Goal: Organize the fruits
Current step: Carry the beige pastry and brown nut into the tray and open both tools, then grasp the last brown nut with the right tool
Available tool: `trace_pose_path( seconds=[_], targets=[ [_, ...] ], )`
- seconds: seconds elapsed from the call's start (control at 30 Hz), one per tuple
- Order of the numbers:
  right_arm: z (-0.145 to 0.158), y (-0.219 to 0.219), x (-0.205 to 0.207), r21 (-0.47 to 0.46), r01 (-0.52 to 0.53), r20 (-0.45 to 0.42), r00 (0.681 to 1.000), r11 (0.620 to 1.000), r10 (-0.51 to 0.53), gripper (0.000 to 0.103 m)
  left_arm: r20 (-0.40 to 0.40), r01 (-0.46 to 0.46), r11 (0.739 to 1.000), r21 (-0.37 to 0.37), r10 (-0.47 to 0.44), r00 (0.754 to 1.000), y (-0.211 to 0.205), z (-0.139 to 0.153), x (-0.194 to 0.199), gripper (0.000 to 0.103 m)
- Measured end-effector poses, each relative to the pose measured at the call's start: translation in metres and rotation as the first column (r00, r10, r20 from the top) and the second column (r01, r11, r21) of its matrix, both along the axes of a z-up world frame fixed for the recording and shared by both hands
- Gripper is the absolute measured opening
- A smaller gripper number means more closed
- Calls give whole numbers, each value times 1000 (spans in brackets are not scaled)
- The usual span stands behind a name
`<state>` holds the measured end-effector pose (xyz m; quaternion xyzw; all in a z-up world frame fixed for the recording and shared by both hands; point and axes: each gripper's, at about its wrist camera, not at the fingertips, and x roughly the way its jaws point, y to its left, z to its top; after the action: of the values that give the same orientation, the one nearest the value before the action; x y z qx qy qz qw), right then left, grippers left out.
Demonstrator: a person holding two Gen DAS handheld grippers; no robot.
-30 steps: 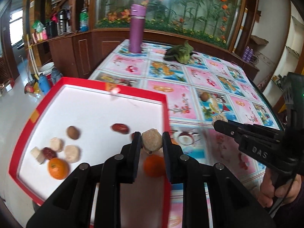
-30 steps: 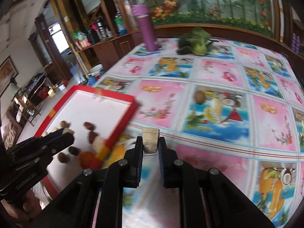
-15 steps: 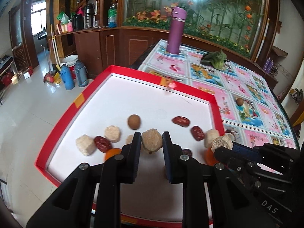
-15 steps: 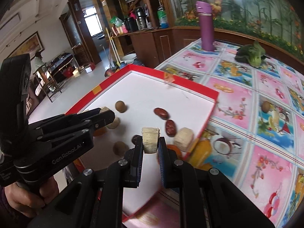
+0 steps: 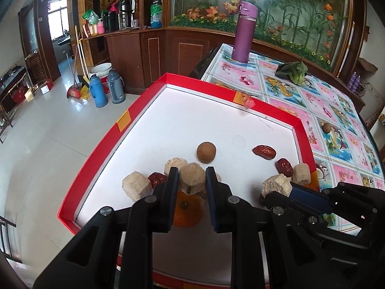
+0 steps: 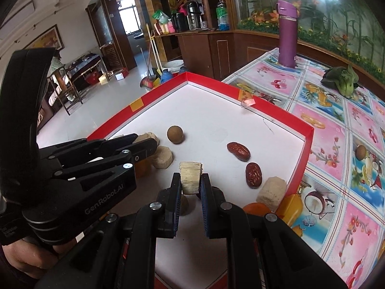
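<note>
We held our left gripper (image 5: 192, 184) clamped on a pale faceted chunk (image 5: 191, 178), above an orange (image 5: 186, 210) in the red tray (image 5: 103, 144). Our right gripper (image 6: 190, 184) pinched a pale wedge (image 6: 190, 175) over the tray's white floor. Beyond lay two red dates (image 6: 238, 151), then a brown round fruit (image 6: 175, 134). Farthest, on the tablecloth (image 6: 336, 125), stood a purple flask (image 6: 287, 32).

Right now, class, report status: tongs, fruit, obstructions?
Left tongs shut on beige chunk. Right tongs shut on pale chunk. Both over red tray. Nothing blocking.
</note>
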<state>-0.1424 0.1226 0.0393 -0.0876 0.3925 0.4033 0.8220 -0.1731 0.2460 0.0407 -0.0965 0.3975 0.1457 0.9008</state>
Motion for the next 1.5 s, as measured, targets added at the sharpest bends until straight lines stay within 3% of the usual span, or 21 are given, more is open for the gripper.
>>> trace_pose_path(
  seconds=[0.57, 0.6, 0.73, 0.83, 1.03, 1.3, 1.5],
  targets=[
    [-7, 1, 0, 0, -14, -34, 999, 1000, 14, 14, -30, -20, 999, 33, 21, 999, -1, -2, 1, 28],
    [-7, 0, -1, 3, -13, -37, 999, 1000, 14, 14, -32, -22, 999, 35, 23, 999, -2, -2, 1, 30],
    [-2, -7, 1, 26, -9, -42, 999, 1000, 10, 16, -20, -43, 998, 54, 44, 999, -2, 3, -2, 57],
    [2, -13, 2, 44, 3, -38, 999, 999, -2, 24, -6, -55, 996, 72, 55, 998, -4, 8, -5, 63],
    [6, -26, 6, 60, 26, -37, 999, 998, -23, 25, 13, -84, 993, 78, 83, 996, -5, 15, -6, 84],
    [15, -85, 47, 100, 183, -30, 983, 978, -181, 28, 21, -65, 995, 70, 63, 998, -18, 20, 3, 85],
    [21, -150, 98, 97, 359, -12, 933, 928, -360, 31, 34, 10, 997, 71, -12, 999, -43, 32, 17, 86]
  ],
)
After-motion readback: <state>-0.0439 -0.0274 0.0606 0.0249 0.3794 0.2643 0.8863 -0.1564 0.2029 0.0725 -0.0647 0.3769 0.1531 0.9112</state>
